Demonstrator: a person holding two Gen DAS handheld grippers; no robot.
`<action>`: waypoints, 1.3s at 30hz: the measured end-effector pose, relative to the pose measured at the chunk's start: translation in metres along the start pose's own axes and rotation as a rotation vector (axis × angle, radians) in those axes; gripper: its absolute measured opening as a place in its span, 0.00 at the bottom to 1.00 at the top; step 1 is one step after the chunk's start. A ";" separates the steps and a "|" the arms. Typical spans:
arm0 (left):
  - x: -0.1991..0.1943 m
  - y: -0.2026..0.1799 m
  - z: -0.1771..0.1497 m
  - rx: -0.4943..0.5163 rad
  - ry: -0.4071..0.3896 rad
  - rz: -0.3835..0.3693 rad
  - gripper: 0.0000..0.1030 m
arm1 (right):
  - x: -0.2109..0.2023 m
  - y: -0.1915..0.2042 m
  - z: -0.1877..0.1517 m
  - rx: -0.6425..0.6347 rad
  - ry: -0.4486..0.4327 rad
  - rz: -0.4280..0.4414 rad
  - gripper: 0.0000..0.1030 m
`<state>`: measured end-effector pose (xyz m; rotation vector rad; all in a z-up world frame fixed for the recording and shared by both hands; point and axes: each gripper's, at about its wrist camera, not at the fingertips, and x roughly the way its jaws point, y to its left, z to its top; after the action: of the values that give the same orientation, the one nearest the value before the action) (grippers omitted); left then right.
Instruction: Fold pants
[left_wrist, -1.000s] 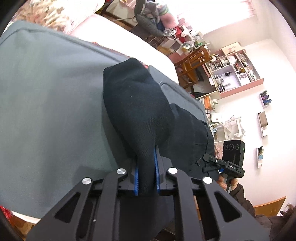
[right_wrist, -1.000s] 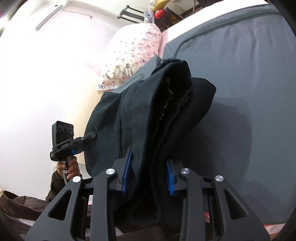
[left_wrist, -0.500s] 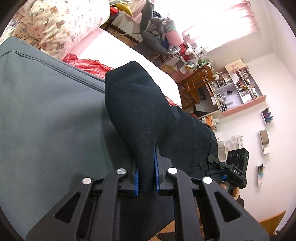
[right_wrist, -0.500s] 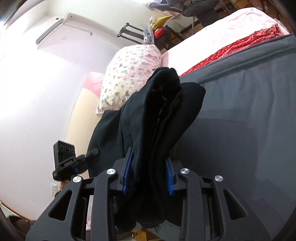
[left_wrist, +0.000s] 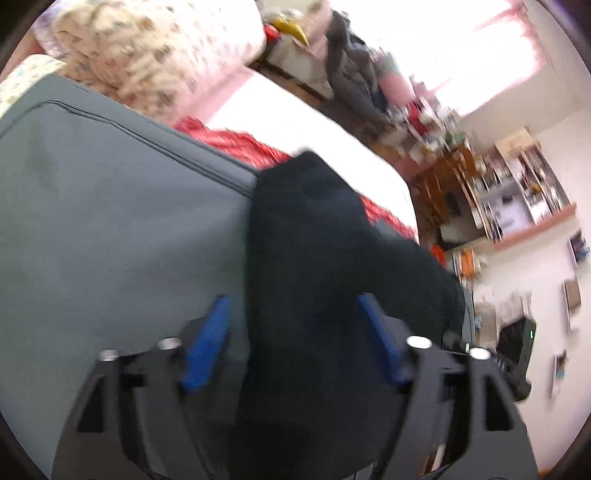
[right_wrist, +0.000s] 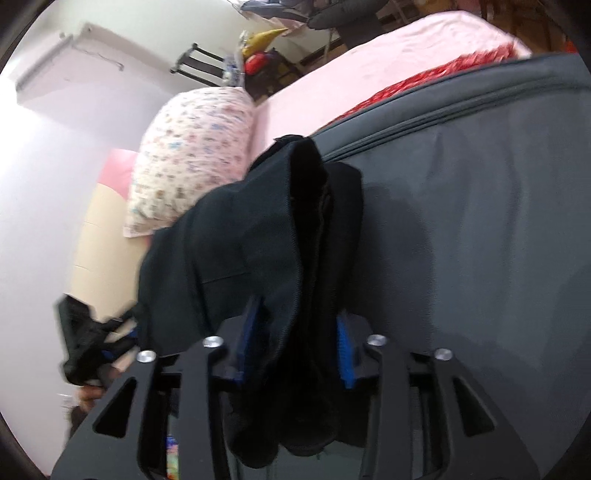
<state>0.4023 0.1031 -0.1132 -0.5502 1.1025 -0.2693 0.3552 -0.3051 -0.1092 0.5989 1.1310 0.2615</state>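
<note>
The black pants (left_wrist: 317, 266) lie bunched over the grey cushion (left_wrist: 110, 240). In the left wrist view my left gripper (left_wrist: 293, 314) is open, its blue pads (left_wrist: 207, 343) standing well apart on either side of a fold of the pants. In the right wrist view my right gripper (right_wrist: 295, 328) is shut on a thick bunch of the pants (right_wrist: 280, 236), blue pads (right_wrist: 345, 350) pressed against the cloth. The other gripper (right_wrist: 92, 339) shows at the left.
A floral pillow (right_wrist: 192, 162) and a pink sheet with a red blanket (left_wrist: 236, 140) lie behind the cushion. Shelves (left_wrist: 517, 192) and a wooden chair (left_wrist: 443, 177) stand at the far right. The right gripper's body (left_wrist: 513, 350) shows there too.
My left gripper has opened and let go of the pants fold. Both views have tilted up, showing more pillow and bed. The right gripper keeps its hold.
</note>
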 end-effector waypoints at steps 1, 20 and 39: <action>-0.004 0.003 0.002 -0.019 -0.018 0.019 0.84 | -0.003 0.003 -0.003 -0.038 -0.008 -0.047 0.46; -0.067 -0.091 -0.036 0.301 -0.157 0.047 0.98 | -0.044 0.100 -0.017 -0.428 -0.262 -0.304 0.55; 0.040 -0.078 -0.070 0.371 0.088 0.223 0.98 | 0.022 0.079 -0.040 -0.408 -0.065 -0.399 0.60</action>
<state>0.3618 -0.0005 -0.1249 -0.0850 1.1548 -0.2963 0.3367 -0.2171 -0.0927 0.0164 1.0697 0.1202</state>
